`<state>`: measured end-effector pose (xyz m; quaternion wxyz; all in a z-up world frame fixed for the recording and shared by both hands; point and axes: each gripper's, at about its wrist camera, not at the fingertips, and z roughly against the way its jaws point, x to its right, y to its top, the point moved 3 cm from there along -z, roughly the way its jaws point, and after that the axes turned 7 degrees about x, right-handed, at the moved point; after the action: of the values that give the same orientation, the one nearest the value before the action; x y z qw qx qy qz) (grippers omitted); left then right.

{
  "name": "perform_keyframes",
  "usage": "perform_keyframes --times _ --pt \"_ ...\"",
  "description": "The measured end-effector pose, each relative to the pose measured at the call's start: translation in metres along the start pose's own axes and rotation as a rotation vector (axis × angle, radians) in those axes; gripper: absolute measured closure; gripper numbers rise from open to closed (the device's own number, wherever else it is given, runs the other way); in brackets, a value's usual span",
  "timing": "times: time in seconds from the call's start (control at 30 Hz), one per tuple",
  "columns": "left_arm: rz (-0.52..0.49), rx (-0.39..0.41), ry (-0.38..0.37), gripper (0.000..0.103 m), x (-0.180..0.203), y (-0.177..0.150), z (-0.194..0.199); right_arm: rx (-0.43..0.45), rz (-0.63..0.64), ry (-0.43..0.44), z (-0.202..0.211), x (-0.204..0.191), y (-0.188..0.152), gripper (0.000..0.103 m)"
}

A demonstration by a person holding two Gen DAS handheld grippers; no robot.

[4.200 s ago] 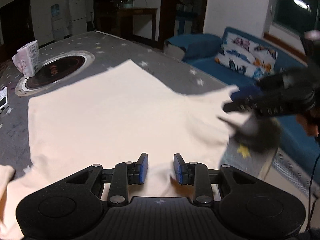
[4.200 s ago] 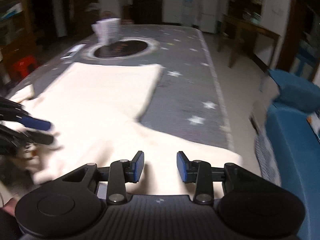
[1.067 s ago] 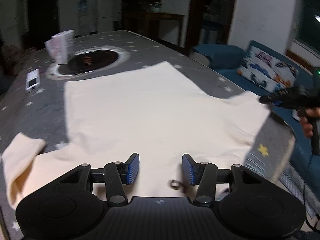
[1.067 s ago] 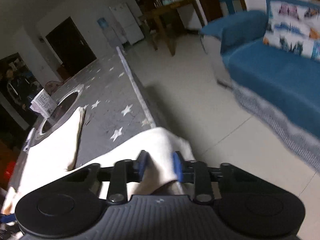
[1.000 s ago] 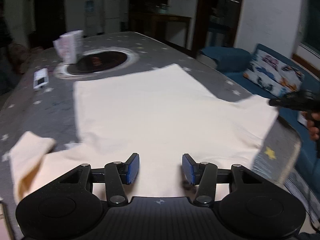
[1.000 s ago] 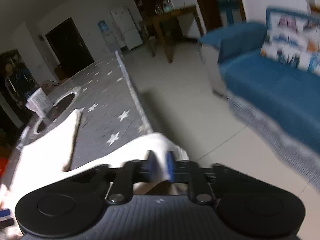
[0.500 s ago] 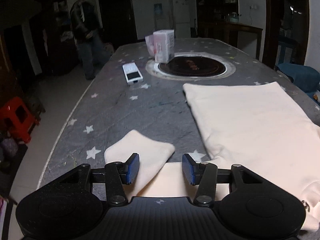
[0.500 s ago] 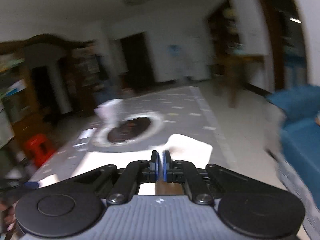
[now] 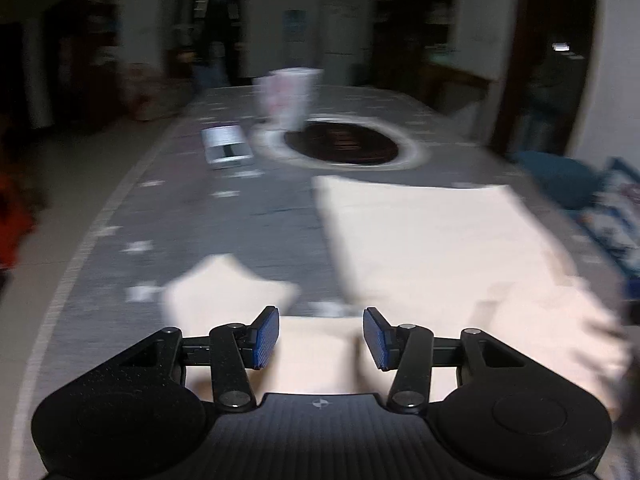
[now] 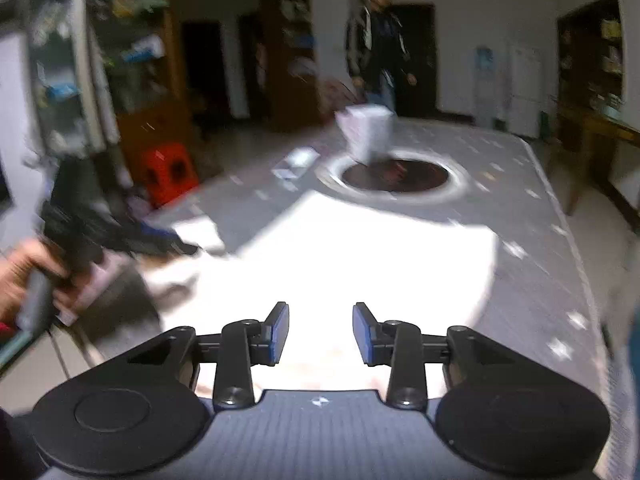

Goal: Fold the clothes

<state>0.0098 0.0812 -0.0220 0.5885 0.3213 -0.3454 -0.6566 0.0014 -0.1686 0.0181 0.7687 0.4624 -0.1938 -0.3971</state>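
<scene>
long grey table with a white star print (image 9: 224, 216) (image 10: 532, 184), filling both wrist views and carrying every item below. cream-coloured knit garment (image 9: 432, 240) (image 10: 360, 252), spread flat over the near half of the table, its far hem lying just short of the round dark inset hob with a pale ring (image 9: 348, 146) (image 10: 394, 174); one folded-over sleeve (image 9: 224, 292) lies apart to the left of the body, ahead of the left tool. left gripper (image 9: 320, 338), black with blue pads, jaws spread wide and holding nothing, hovering over the near edge of the garment beside the sleeve; in the right wrist view it appears blurred at far left (image 10: 168, 242), gripped by a hand (image 10: 28, 272). right gripper (image 10: 320, 332), jaws likewise parted wide and empty, positioned above the near portion of the garment body; motion blur hides whether the pads touch the cloth. standing person in a dark jacket (image 10: 378, 44) (image 9: 212, 20), beyond the far end of the table. white printed paper package (image 9: 288, 96) (image 10: 366, 132), upright at the hob's far left rim. red plastic stool (image 10: 170, 170), on the floor left of the table. small white flat device (image 9: 226, 148) (image 10: 296, 162), lying on the table left of the hob.
</scene>
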Motion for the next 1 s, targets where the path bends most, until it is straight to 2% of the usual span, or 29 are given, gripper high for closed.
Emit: perform_keyframes --times 0.17,0.23,0.33,0.4,0.43,0.47,0.5,0.57,0.67,0.77,1.0 --pt "-0.024 0.02 -0.109 0.052 0.029 0.006 0.005 -0.074 -0.05 -0.102 0.009 0.026 -0.028 0.065" --pt "-0.034 0.028 -0.151 0.047 0.041 0.008 0.006 -0.079 -0.064 -0.133 0.008 0.034 -0.033 0.064" --pt "-0.07 0.01 -0.166 0.045 0.056 0.01 -0.014 -0.077 -0.087 -0.169 0.004 0.045 -0.036 0.065" --pt "-0.083 -0.009 -0.17 0.048 0.061 0.008 -0.026 -0.066 -0.099 -0.171 -0.004 0.05 -0.032 0.065" --pt "-0.09 -0.02 -0.174 0.053 0.064 0.006 -0.03 -0.06 -0.105 -0.172 -0.008 0.052 -0.03 0.065" --pt "-0.096 -0.033 -0.185 0.069 0.066 0.004 -0.034 -0.055 -0.112 -0.172 -0.012 0.055 -0.027 0.065" --pt "-0.094 -0.038 -0.204 0.079 0.068 0.003 -0.035 -0.049 -0.118 -0.173 -0.016 0.057 -0.025 0.065" --pt "-0.087 -0.026 -0.217 0.091 0.069 0.003 -0.032 -0.043 -0.121 -0.172 -0.026 0.061 -0.022 0.065" --pt "-0.075 0.005 -0.233 0.095 0.065 0.007 -0.024 -0.051 -0.091 -0.167 -0.047 0.058 -0.019 0.066" --pt "-0.079 0.03 -0.21 0.096 0.057 0.009 -0.015 -0.068 -0.082 -0.169 -0.061 0.058 -0.023 0.069" --pt "-0.028 0.069 -0.067 0.097 0.02 0.006 0.008 -0.082 -0.113 -0.212 -0.058 0.065 -0.032 0.07"
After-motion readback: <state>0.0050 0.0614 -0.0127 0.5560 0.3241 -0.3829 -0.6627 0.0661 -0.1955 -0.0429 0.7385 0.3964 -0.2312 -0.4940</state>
